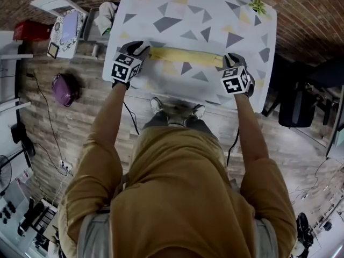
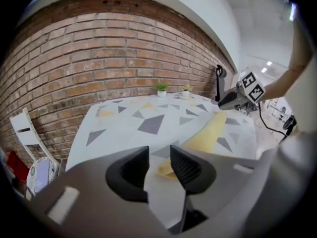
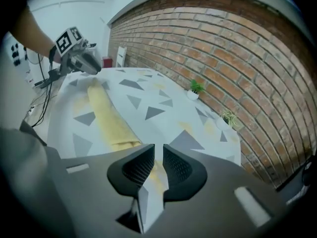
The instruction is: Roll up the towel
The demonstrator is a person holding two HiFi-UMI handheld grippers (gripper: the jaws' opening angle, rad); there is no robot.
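- towel [image 1: 185,56] lies in one long roll on the worktop [image 1: 204,15]; rolling looks finished
- left tool [image 2: 159,157] by one towel end, jaws apart, empty
- right tool [image 3: 158,155] by the other, jaws together

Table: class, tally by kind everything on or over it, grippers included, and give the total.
Towel: 1
Plants: 2
Grippers, left and right: 2
Total: 5
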